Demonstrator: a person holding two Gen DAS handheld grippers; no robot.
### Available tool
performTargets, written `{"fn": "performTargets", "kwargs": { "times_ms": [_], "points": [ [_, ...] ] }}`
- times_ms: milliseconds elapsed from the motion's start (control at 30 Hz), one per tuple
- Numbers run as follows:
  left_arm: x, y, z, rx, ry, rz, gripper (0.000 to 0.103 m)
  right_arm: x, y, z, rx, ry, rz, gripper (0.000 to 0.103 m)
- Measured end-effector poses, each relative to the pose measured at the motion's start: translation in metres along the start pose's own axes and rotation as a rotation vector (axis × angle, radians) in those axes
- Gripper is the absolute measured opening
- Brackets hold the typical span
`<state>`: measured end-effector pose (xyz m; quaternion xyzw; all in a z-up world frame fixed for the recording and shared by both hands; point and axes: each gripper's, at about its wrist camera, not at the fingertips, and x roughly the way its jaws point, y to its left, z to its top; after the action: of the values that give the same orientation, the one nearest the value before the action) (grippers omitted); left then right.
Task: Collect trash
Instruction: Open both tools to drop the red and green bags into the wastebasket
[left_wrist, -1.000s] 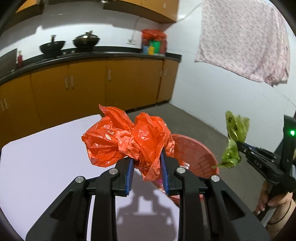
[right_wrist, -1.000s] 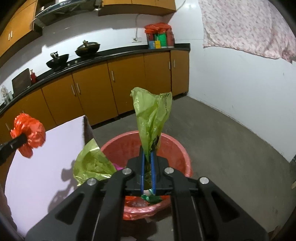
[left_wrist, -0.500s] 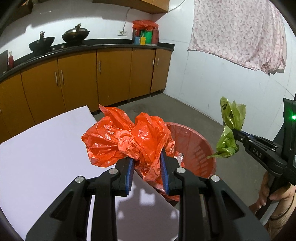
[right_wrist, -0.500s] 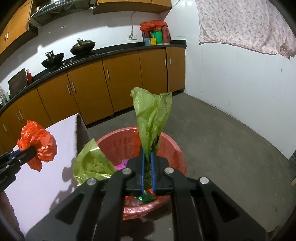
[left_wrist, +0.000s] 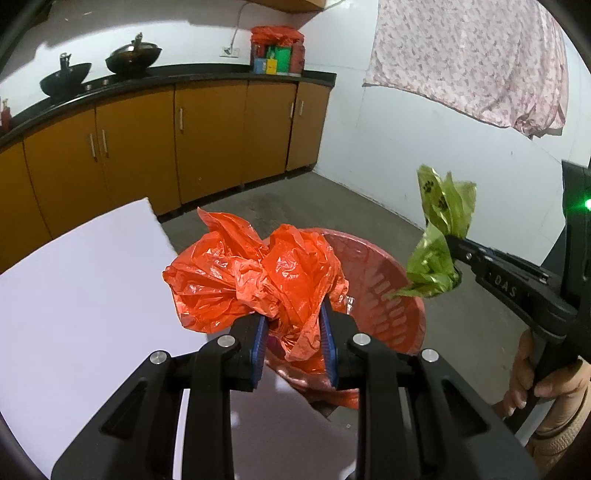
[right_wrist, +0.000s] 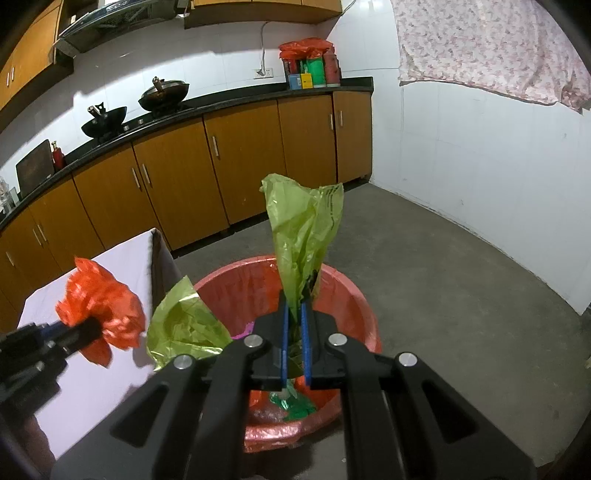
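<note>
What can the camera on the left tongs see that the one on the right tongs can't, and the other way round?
Only the left view shows the person's hand gripping the right tongs, and the paw prints on the green bag. Only the right view shows the range hood and the scraps lying inside the red bin. Both show the orange bag clamped in the left tongs, the white table and the cabinets.

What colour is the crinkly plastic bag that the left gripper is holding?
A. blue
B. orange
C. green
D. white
B: the left gripper has its jaws closed on a crumpled orange bag, while the green bag is pinched in the right gripper, above the red bin.
</note>
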<state>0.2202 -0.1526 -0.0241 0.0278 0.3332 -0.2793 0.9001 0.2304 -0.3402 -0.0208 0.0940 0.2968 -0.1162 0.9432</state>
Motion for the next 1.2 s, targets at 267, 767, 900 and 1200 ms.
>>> {"fn": "performTargets", "kwargs": {
  "times_ms": [267,767,900,1200],
  "points": [
    [0.034,-0.001,-0.002,0.0,0.052,-0.032,0.026,0.024,-0.006,0.006,0.024,0.012,0.01,0.008],
    [0.055,0.005,-0.011,-0.017,0.105,-0.063,0.051,0.035,-0.009,0.0,0.044,0.008,0.038,0.037],
    [0.048,0.004,-0.01,-0.011,0.083,-0.061,0.055,0.02,-0.009,0.001,0.027,-0.033,0.015,0.05],
    [-0.01,0.021,-0.011,-0.032,-0.024,-0.009,0.074,-0.033,-0.008,-0.007,0.029,-0.127,-0.008,0.095]
  ]
}}
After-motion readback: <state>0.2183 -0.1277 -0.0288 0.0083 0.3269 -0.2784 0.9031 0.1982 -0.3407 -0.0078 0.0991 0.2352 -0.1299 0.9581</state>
